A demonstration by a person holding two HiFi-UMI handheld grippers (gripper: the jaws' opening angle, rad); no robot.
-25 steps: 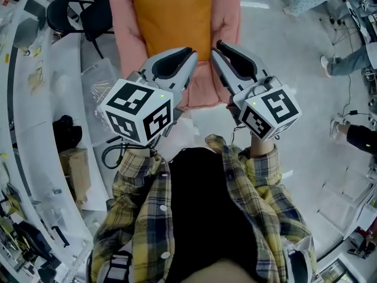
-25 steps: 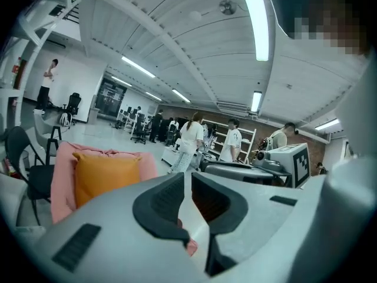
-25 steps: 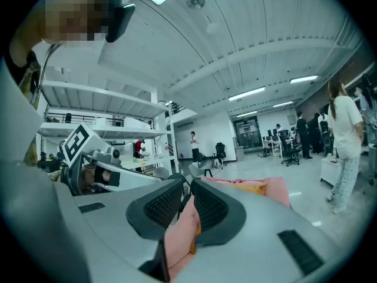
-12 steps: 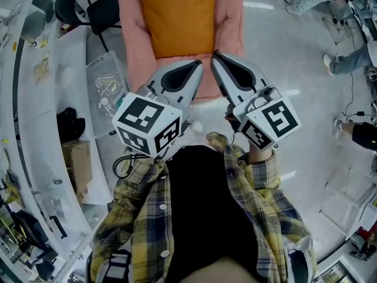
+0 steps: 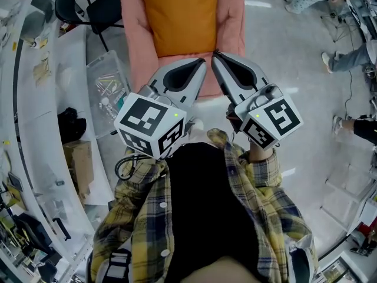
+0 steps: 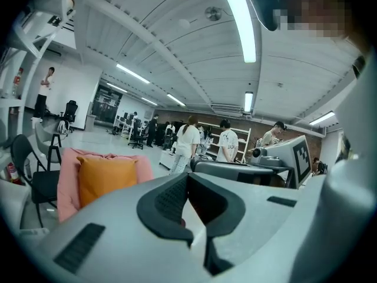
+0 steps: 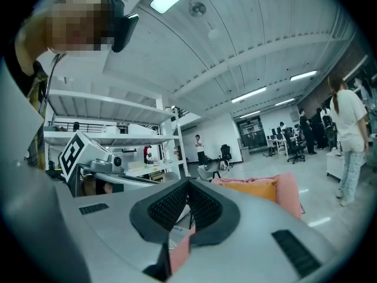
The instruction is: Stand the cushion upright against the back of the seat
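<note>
Cushion: orange; stands upright on the pink seat, flat against its back by the look of the left gripper view, with pink showing above and on both sides.
Left gripper: jaws together, nothing between them; hangs off the seat's front edge, well apart from the cushion.
Right gripper: jaws together as well, empty; sits just beside the left one, tips near each other and aimed at the seat.
Task status: looks finished, judging from the upright lean; cushion left free, held by neither gripper.
Risk, slump: soft filling on a padded seat; may fold at the middle or slide forward at the foot with a shallow lean. Cannot tell firmness of contact with the back.
Risk, sideways tip: no snug fit between the arms; could topple toward either side if set off-centre.
Risk, knock: closed tips point at the seat front; with any push forward, likely to jolt the seat and upset the cushion.
Risk, surroundings: black chair and clear bin close by on the left; liable to snag the left gripper on a swing that way.
</note>
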